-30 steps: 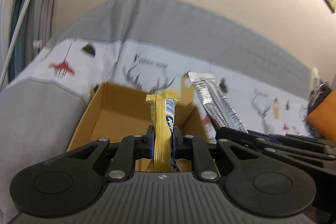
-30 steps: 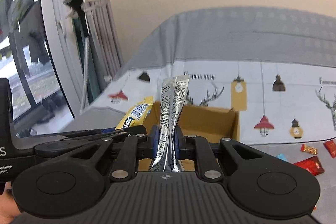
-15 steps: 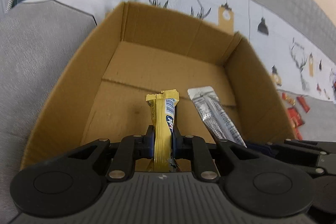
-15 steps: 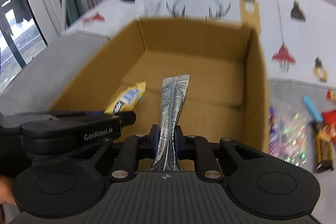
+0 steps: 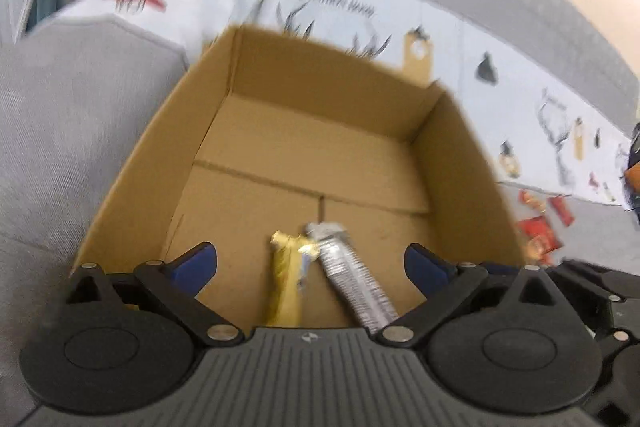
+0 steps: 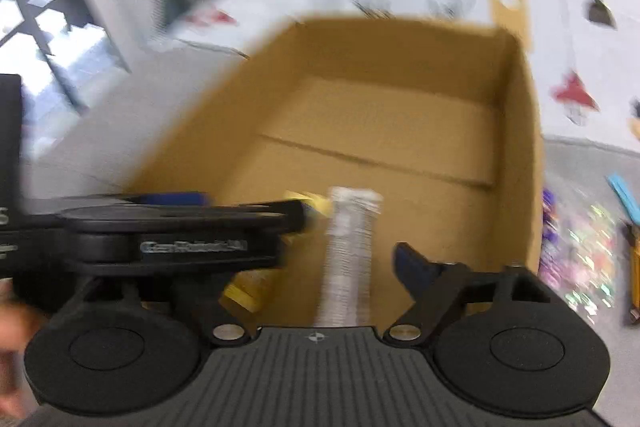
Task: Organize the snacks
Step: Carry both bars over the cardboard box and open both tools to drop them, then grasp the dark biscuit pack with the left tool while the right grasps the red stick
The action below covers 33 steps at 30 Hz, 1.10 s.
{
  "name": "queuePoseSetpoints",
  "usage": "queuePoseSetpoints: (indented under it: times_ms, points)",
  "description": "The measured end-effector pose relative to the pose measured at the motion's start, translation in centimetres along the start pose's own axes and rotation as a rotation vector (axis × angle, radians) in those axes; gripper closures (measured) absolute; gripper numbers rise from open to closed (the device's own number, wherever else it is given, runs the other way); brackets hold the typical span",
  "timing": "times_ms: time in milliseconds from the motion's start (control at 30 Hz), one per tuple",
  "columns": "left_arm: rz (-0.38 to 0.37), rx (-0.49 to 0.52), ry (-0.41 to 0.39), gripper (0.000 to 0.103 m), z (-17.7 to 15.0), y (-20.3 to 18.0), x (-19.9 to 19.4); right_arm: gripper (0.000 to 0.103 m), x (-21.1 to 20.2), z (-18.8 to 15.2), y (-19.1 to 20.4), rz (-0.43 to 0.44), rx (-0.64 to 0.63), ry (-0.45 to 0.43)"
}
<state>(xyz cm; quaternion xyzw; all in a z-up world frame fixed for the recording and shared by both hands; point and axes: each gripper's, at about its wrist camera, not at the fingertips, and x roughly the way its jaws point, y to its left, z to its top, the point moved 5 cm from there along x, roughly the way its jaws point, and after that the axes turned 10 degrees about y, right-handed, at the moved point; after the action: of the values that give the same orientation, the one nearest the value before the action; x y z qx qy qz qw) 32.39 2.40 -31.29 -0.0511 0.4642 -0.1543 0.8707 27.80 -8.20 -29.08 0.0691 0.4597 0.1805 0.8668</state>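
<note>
**Two snacks land in the box**

Both grippers hang over an open cardboard box (image 5: 288,115) on a grey cloth. The left gripper (image 5: 310,261) has its jaws opening wide, its blue pads clear of the yellow bar (image 5: 286,287) that lies between them on the box floor. The right gripper (image 6: 316,259) is opening too; the silver pack (image 6: 348,251) sits between its jaws, touched by neither. In the left view the bar and pack lie side by side, their far ends just meeting. Outside the box, to the right, loose sweets (image 6: 580,251) are scattered on the cloth, with red wrappers (image 5: 538,231) near the printed runner (image 5: 520,95).
</note>
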Motion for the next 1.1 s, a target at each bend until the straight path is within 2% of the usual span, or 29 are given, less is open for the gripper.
queuePoseSetpoints:
  times_ms: [133, 367, 500, 600, 700, 833, 900, 1000, 1100]
  points:
    - [-0.01, 0.055, -0.068, 0.001, 0.1, -3.8, -2.7, 0.001, -4.5, -0.8, -0.7, -0.058, -0.065, -0.102]
    - [-0.102, 0.197, -0.086, 0.0, -2.2, -13.3, -3.6, 0.0, -11.3, -5.1, -8.4, -0.117, 0.052, -0.205]
    - [-0.103, 0.287, -0.103, 0.0, -3.6, -18.3, -2.3, 0.0, -13.8, -8.0, -14.0, -0.146, 0.115, -0.259]
    - [-0.12, 0.322, -0.063, 0.0, -4.4, -21.7, 0.2, 0.0, -14.3, -9.8, -17.8, -0.246, 0.086, -0.282]
    - [-0.145, 0.345, -0.029, 0.0, -4.7, -24.8, 4.0, 0.0, -14.2, -10.7, -21.6, -0.362, 0.102, -0.256]
    - [-0.152, 0.358, 0.015, 0.0, -4.5, -27.8, 9.6, 0.001, -13.7, -11.6, -26.2, -0.392, 0.138, -0.22]
    - [-0.159, 0.365, 0.051, 0.0, -4.4, -29.0, 12.6, 0.001, -12.4, -11.8, -28.4, -0.388, 0.124, -0.165]
    - [-0.165, 0.377, 0.097, 0.001, -4.0, -30.6, 16.6, 0.015, -10.5, -12.0, -31.1, -0.349, 0.145, -0.079]
    - [-0.121, 0.398, 0.14, 0.004, -4.1, -31.7, 20.2, 0.021, -8.3, -12.2, -32.7, -0.341, 0.14, 0.007]
